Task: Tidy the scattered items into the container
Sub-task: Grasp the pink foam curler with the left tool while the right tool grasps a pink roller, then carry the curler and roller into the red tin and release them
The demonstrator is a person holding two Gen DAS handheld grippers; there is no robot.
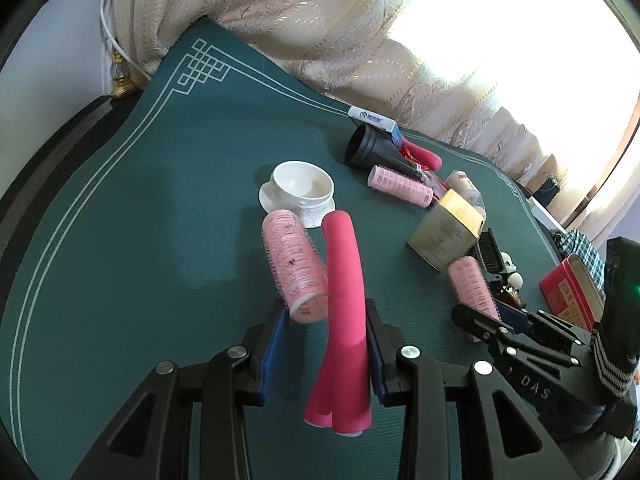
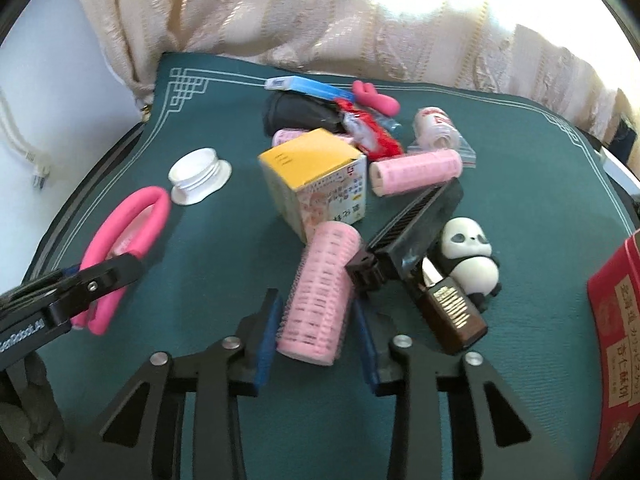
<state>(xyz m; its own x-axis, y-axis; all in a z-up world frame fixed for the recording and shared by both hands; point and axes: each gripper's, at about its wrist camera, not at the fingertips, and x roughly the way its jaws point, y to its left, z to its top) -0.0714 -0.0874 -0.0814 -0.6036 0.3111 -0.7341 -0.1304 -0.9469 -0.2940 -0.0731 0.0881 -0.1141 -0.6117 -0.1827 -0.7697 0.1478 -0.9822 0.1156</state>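
Note:
My left gripper [image 1: 326, 344] is shut on a light pink hair roller [image 1: 294, 266] and a folded hot-pink foam rod [image 1: 344, 316], held together between its blue pads; both also show in the right wrist view [image 2: 120, 248]. My right gripper [image 2: 316, 320] is closed around another pink hair roller [image 2: 322, 292], its pads touching both sides. A red tin [image 2: 616, 320] lies at the right edge; it also shows in the left wrist view [image 1: 572, 292].
On the green mat [image 1: 140, 220] lie a white lid [image 2: 199, 176], a yellow box [image 2: 316, 180], a black comb [image 2: 416, 228], a panda figure [image 2: 470, 256], a brown bottle [image 2: 452, 312], more rollers [image 2: 416, 170], a black cup [image 1: 366, 146] and wrappers. Curtains hang behind.

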